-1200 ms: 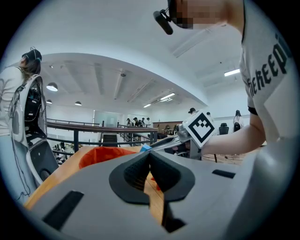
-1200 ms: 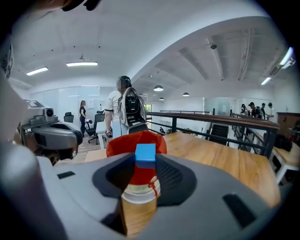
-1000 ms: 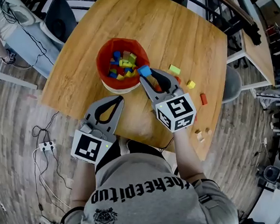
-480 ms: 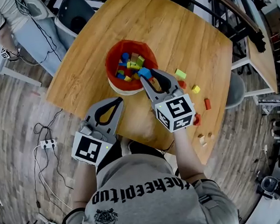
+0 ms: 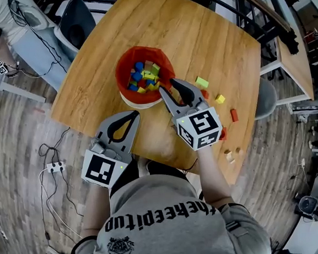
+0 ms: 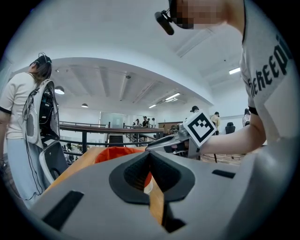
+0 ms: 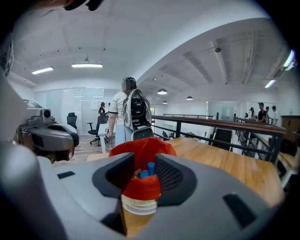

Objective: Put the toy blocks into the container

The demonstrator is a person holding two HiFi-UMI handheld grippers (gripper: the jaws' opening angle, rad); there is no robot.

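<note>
Head view is showing one round red-lined tub [image 5: 119, 80] of blocks [image 5: 143, 75] on a wooden table [image 5: 206, 31]. Right gripper [image 5: 165, 86] is gaping empty; left gripper [image 5: 131, 115] is clenching nothing.

Head view: from above, steeply down, far enough back to frame most of the table [image 5: 213, 47]. Left and right gripper views: low, near level, facing across the table; the right one sits just beside the container [image 5: 120, 80]. All three share container and table.
</note>
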